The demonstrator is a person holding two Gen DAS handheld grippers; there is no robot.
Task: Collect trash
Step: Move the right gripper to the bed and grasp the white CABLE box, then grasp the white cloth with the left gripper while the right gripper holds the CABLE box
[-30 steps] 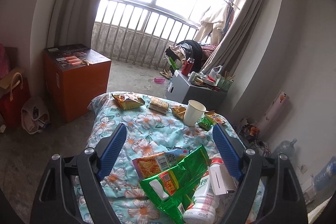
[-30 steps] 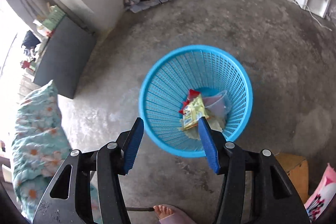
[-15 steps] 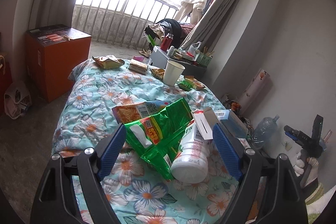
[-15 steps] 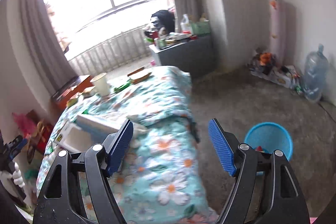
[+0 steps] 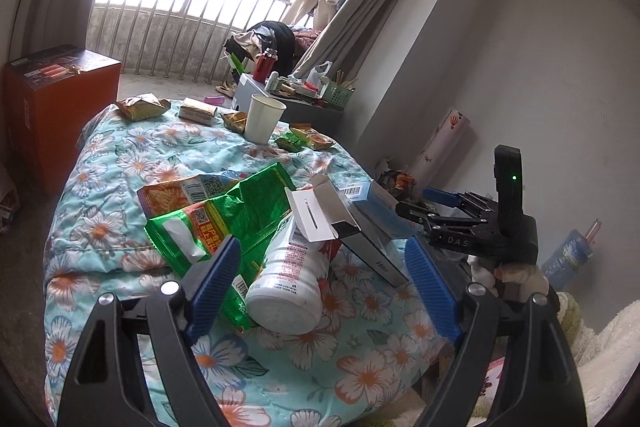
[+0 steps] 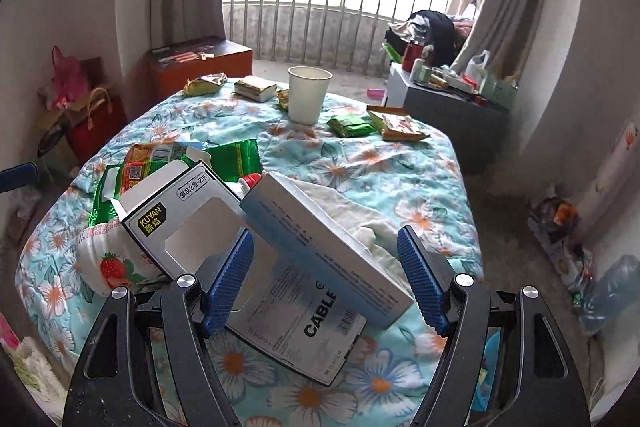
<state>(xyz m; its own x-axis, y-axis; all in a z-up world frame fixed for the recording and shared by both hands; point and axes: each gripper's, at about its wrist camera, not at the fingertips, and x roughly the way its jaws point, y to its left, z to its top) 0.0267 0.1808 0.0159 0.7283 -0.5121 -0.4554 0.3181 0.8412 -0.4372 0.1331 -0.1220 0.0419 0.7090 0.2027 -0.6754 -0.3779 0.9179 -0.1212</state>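
My right claw, jaws just opened and gripping nothing, frames the blue box at the table's near edge (light, stiff cardboard; best pinched across its narrow sides).

One paper cup near the far edge of the quilt-covered surface.

Seven snack wrappers in all:
- Five along the far edge: a gold wrapper, a beige packet, a small yellow packet, a small green packet and an orange packet.
- Two toward the near left: an orange noodle wrapper and a large green wrapper.

One white bottle, lying at the near left edge.

Two cardboard boxes, as far as can be told: a windowed box and a blue-and-white box.
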